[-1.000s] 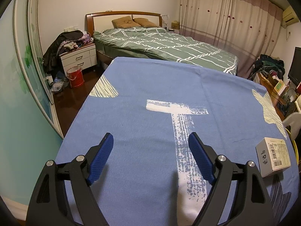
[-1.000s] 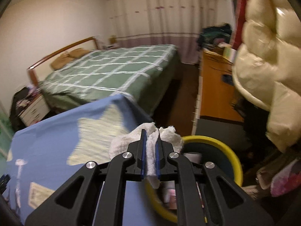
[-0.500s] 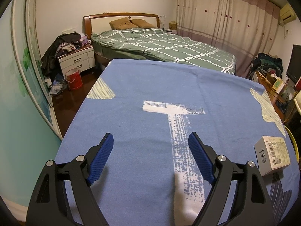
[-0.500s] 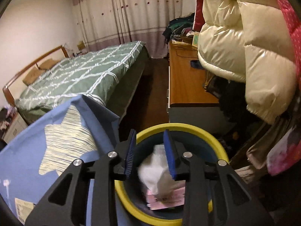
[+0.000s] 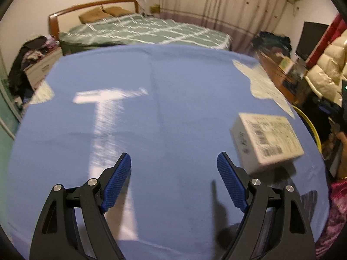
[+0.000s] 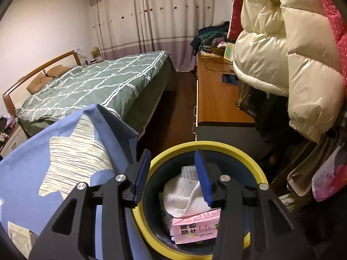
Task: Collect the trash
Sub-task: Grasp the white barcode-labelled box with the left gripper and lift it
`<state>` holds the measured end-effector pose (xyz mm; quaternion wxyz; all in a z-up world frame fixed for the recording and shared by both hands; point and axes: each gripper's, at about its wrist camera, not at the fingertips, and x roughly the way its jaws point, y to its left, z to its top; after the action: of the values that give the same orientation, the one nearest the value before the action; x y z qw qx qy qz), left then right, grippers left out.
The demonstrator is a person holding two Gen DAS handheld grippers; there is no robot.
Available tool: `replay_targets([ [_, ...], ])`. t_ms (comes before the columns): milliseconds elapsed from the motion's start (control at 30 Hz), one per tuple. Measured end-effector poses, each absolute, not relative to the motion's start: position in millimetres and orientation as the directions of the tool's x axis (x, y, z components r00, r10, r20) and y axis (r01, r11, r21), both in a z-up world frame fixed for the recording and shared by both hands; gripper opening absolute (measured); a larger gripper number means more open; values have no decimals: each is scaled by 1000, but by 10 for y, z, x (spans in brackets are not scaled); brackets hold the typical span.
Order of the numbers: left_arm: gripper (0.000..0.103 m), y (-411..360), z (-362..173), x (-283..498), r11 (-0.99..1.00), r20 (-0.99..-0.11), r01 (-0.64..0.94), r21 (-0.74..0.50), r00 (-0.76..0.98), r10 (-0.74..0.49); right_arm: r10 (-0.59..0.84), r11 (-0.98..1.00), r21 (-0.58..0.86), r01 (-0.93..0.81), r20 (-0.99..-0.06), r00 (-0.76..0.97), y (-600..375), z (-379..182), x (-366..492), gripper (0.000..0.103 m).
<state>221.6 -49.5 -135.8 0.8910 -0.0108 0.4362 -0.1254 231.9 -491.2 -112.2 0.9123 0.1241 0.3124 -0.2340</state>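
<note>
A yellow-rimmed bin [image 6: 256,169] stands beside the blue-clothed table [image 6: 26,169]. Inside it lie a crumpled white tissue [image 6: 184,197] and a pink carton [image 6: 196,226]. My right gripper [image 6: 173,169] hangs over the bin, its jaws opening, with nothing pressed between the pads; the tissue lies below them. In the left wrist view a white box with barcode labels [image 5: 267,138] rests on the blue cloth [image 5: 164,99] near its right edge. My left gripper [image 5: 173,164] is open above the cloth, the box just right of its right finger.
A bed with a green checked cover [image 6: 93,84] lies beyond the table. A wooden desk [image 6: 214,99] and hanging cream padded coat [image 6: 282,47] stand right of the bin. A nightstand piled with clothes [image 5: 34,62] is far left. The bin's yellow rim [image 5: 310,125] shows past the table edge.
My right gripper sank over the bin, opened and let the tissue drop in. My left gripper swung right, bringing the white box closer to its right finger.
</note>
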Motion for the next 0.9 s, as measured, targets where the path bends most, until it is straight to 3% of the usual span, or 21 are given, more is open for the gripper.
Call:
replay_targets([
  [300,80,-1101,-1259,1914,958,-787,268,-104,567,-244,-302,883,101,459,-627,719,-4836,-1109,2352,41],
  [500,80,-1573,-1335,1693,931,-819,310,-192,472,-326,-271,892,127,434,-618,738,-4803,-1082,2341,41],
  [600,80,-1843,-1343,1652,923,-822,344,-170,467,-325,-254,900,133,416,-616,746,-4766,-1068,2355,41],
  [900,80,-2344,-1360,2226,929,-817,352,-111,500,-287,-218,911,150,383,-615,758,-4706,-1057,2380,41],
])
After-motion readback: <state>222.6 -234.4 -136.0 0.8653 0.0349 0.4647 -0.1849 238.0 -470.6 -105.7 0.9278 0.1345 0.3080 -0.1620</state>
